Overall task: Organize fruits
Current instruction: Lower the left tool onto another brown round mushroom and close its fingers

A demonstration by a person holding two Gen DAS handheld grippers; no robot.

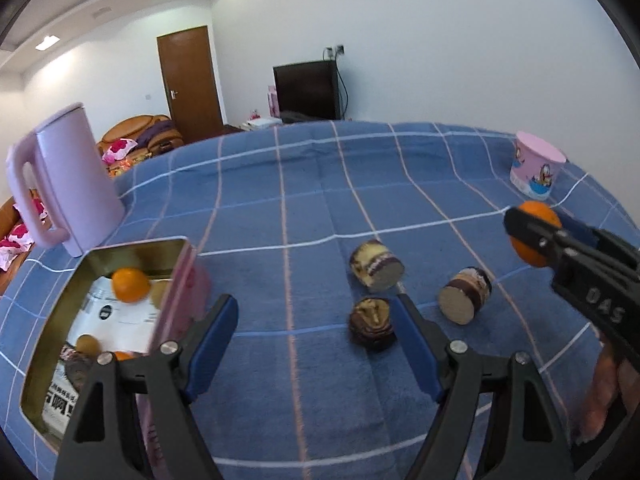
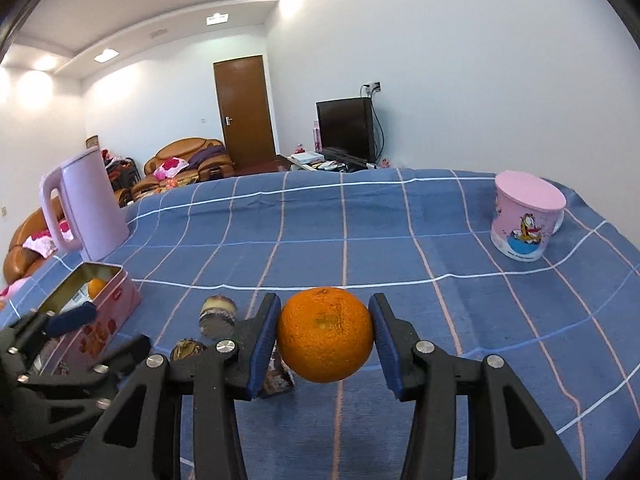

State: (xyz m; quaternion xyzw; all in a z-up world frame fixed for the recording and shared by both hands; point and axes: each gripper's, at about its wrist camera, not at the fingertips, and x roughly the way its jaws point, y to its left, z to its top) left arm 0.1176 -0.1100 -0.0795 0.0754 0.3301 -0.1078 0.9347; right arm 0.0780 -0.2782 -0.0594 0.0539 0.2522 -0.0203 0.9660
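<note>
Blue checked cloth [image 2: 320, 232] covers the worktop; behind it, white walls, a brown door [image 2: 245, 112] and a dark television [image 2: 345, 128]. Right gripper [image 2: 325, 334] pinches an orange [image 2: 325, 334]. Left gripper [image 1: 316, 320] is spread, empty, beside the pink tin [image 1: 182, 280] holding fruit. "045" marks the right gripper.

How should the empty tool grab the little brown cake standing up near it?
Grip the upright cake across its round sides, coming down from above. The left tool is open with nothing between its pads; the flat bottom sits on the cloth, so only the sides are free.
</note>
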